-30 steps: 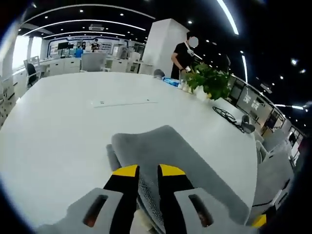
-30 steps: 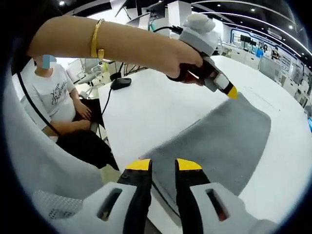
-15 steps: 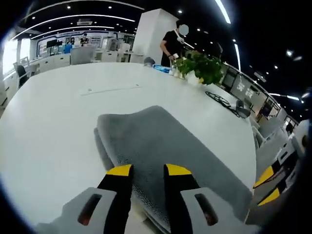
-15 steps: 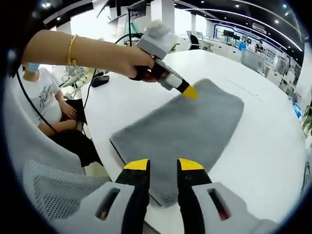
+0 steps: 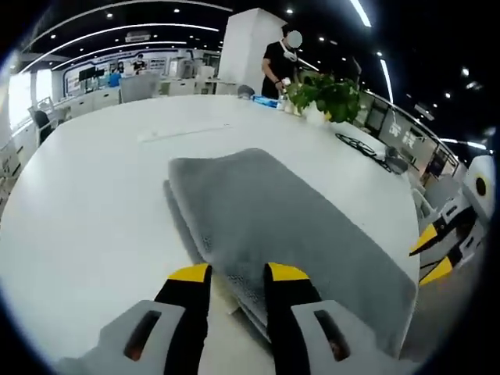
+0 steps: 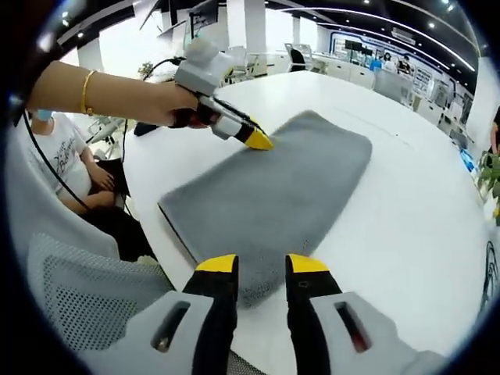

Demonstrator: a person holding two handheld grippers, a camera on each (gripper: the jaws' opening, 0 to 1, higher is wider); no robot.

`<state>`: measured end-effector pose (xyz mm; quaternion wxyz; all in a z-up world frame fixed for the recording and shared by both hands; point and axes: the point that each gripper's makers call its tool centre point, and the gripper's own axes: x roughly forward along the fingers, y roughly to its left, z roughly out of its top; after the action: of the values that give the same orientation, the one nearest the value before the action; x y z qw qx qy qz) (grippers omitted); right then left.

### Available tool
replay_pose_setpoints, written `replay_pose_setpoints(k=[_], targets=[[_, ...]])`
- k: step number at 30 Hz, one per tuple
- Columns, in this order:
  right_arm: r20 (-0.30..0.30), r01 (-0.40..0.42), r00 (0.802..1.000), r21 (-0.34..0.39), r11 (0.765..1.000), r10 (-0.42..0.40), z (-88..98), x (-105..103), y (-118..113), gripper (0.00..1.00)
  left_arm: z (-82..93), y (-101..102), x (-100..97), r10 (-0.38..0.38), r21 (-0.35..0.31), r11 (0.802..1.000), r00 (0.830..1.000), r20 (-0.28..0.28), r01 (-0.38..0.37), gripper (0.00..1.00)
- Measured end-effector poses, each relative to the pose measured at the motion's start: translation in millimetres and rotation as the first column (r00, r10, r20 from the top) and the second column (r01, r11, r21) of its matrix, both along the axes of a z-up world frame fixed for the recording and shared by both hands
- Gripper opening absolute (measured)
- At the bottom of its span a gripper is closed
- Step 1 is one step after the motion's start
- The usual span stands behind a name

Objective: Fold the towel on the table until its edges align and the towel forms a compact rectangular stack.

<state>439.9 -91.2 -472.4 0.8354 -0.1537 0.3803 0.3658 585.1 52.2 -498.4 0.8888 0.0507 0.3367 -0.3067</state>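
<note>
Towel: a grey, soft terry towel (image 6: 269, 187) lies folded in a long rectangle on the round white table (image 6: 406, 211), one short end near the table's edge; in the left gripper view the same towel (image 5: 269, 223) shows layered edges along its near side
Left gripper: the black two-jaw gripper with yellow tips (image 5: 238, 273) hangs over the towel's near corner, jaws slightly spread with towel and table showing in the gap, nothing pinched; in the right gripper view it (image 6: 256, 139) is held by a hand (image 6: 168, 105) with a gold bangle, its tips at the towel's long edge, whether touching cannot be told
Right gripper: the matching black and yellow gripper (image 6: 260, 266) sits above the towel's short end near the table's edge, jaws slightly apart and empty; in the left gripper view it (image 5: 433, 254) shows beside the table's rim, past the towel's end
Table top: a leafy green potted plant (image 5: 328, 94) stands far from the towel, with a black coil of cable (image 5: 359, 144) near it
Surroundings: a person in a black top (image 5: 279, 62) stands behind the plant; a seated person in a white printed shirt (image 6: 66, 168) is beside the table; a grey mesh chair back (image 6: 86, 289) is close to the right gripper
</note>
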Motion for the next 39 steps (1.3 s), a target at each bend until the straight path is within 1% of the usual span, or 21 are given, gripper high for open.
replay_pose_setpoints(k=[1, 3, 4, 5, 7, 9, 11, 13, 14, 15, 18, 20, 21, 22, 24, 26, 30, 33, 35, 36, 39], targets=[[-0.005, -0.004, 1.000, -0.016, 1.000, 0.004, -3.4, -0.6, -4.5, 0.23, 0.7, 1.6, -10.8, -0.005, 0.005, 1.000, 1.000, 0.011, 0.005, 0.27], [-0.012, 0.003, 1.000, -0.018, 1.000, -0.003, -7.3, -0.6, -8.5, 0.23, -1.1, 5.2, -20.6, 0.036, 0.010, 0.999, 0.999, -0.002, -0.036, 0.27], [-0.019, 0.006, 1.000, -0.018, 1.000, -0.006, -9.1, -0.8, -9.7, 0.24, 0.7, 4.4, -29.6, 0.056, 0.014, 0.998, 0.998, 0.000, -0.056, 0.27], [-0.027, 0.006, 1.000, -0.019, 1.000, -0.007, -10.8, -1.3, -10.7, 0.24, 0.5, 4.8, -31.6, 0.059, 0.014, 0.998, 0.998, 0.001, -0.059, 0.27], [-0.030, 0.006, 1.000, -0.020, 1.000, -0.006, -11.9, -1.8, -12.3, 0.24, 2.3, 3.9, -43.2, 0.059, 0.014, 0.998, 0.998, -0.005, -0.059, 0.27], [-0.030, 0.005, 1.000, -0.018, 1.000, -0.005, -11.2, -2.1, -13.5, 0.24, 2.3, 4.3, -52.8, 0.042, 0.024, 0.999, 0.999, -0.004, -0.042, 0.27], [-0.040, 0.002, 0.999, -0.021, 1.000, -0.003, -13.9, -2.7, -15.7, 0.24, -1.6, 8.4, -62.6, 0.035, 0.027, 0.999, 0.999, -0.021, -0.035, 0.28], [-0.057, -0.001, 0.998, -0.032, 0.999, 0.000, -16.2, -5.0, -17.8, 0.24, -3.0, 11.9, -73.1, 0.051, 0.017, 0.999, 0.998, -0.035, -0.051, 0.28], [-0.060, -0.001, 0.998, -0.033, 0.999, -0.001, -17.1, -5.4, -18.5, 0.23, 1.6, 8.4, -83.3, 0.072, -0.002, 0.997, 0.996, -0.048, -0.072, 0.28], [-0.059, -0.002, 0.998, -0.032, 0.999, 0.000, -20.4, -4.6, -18.8, 0.24, 1.8, 8.4, -85.8, 0.076, -0.006, 0.997, 0.996, -0.051, -0.077, 0.28], [-0.074, 0.003, 0.997, -0.015, 1.000, -0.004, -23.4, -6.6, -18.0, 0.24, -2.3, 10.4, -105.3, 0.077, -0.005, 0.997, 0.995, -0.060, -0.077, 0.28], [-0.083, 0.008, 0.997, 0.001, 1.000, -0.008, -22.3, -9.4, -17.1, 0.24, -2.7, 8.5, -117.1, 0.094, -0.036, 0.995, 0.993, -0.065, -0.097, 0.28], [-0.091, 0.014, 0.996, 0.008, 1.000, -0.013, -23.5, -10.2, -16.6, 0.24, -3.7, 5.0, -126.8, 0.082, -0.038, 0.996, 0.993, -0.080, -0.086, 0.28], [-0.110, 0.025, 0.994, 0.022, 0.999, -0.022, -24.7, -12.5, -16.0, 0.23, -5.7, 4.0, -132.7, 0.076, -0.028, 0.996, 0.993, -0.091, -0.079, 0.28], [-0.118, 0.043, 0.992, 0.036, 0.998, -0.038, -26.1, -13.2, -16.9, 0.23, -7.9, 5.6, -141.9, 0.090, -0.018, 0.996, 0.991, -0.098, -0.092, 0.28], [-0.126, 0.049, 0.991, 0.040, 0.998, -0.044, -29.8, -14.1, -18.2, 0.23, -8.2, 6.4, -149.6, 0.133, -0.041, 0.990, 0.983, -0.123, -0.138, 0.28], [-0.158, 0.079, 0.985, 0.071, 0.994, -0.067, -31.7, -17.8, -18.6, 0.22, -14.4, 8.3, -159.4, 0.126, -0.039, 0.991, 0.983, -0.135, -0.132, 0.27], [-0.166, 0.079, 0.984, 0.073, 0.994, -0.066, -35.7, -23.3, -17.7, 0.20, -14.1, 9.5, -162.7, 0.186, -0.078, 0.976, 0.968, -0.169, -0.202, 0.27], [-0.170, 0.074, 0.983, 0.069, 0.995, -0.062, -38.9, -25.5, -17.6, 0.20, -14.5, 12.3, -163.0, 0.187, -0.078, 0.976, 0.969, -0.163, -0.201, 0.27], [-0.179, 0.081, 0.981, 0.071, 0.994, -0.067, -42.8, -26.3, -17.9, 0.19, -9.3, 7.1, -166.6, 0.188, -0.078, 0.976, 0.968, -0.165, -0.203, 0.25], [-0.204, 0.109, 0.975, 0.097, 0.989, -0.087, -44.4, -29.0, -16.4, 0.17, -12.9, 6.3, -169.9, 0.193, -0.095, 0.973, 0.964, -0.181, -0.212, 0.22]])
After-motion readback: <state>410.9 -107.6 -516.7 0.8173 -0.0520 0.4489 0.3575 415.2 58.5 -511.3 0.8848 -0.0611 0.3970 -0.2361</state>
